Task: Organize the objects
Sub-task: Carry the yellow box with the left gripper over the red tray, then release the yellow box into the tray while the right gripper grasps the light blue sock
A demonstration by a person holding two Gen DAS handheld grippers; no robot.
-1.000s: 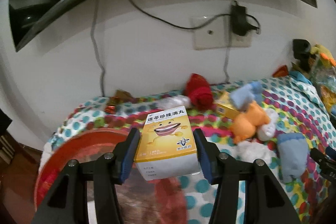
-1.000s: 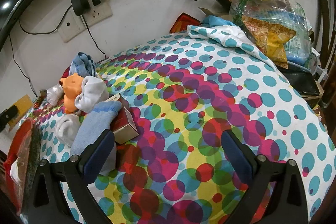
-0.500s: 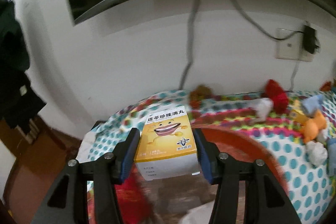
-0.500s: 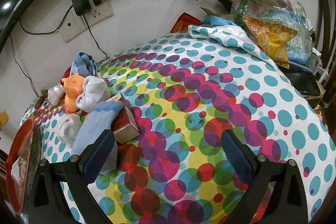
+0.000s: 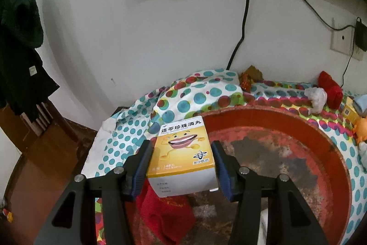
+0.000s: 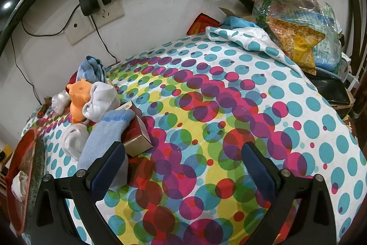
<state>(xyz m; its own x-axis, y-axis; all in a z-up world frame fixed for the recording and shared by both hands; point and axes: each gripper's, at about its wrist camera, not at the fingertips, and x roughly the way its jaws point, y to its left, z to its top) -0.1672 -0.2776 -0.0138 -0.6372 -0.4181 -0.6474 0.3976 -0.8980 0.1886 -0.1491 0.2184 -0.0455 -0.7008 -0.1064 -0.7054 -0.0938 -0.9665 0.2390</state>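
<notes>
Now box (image 5: 182,148) over red basin (image 5: 316,130).

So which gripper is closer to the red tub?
Left. The left gripper holds a yellow box right above the red tub. The right gripper is open over the cloth, the tub off to its side.

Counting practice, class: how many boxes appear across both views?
3: big yellow box in the left tongs, small yellow box beside the orange toy, red box under a blue sock. More may be hidden.
</notes>
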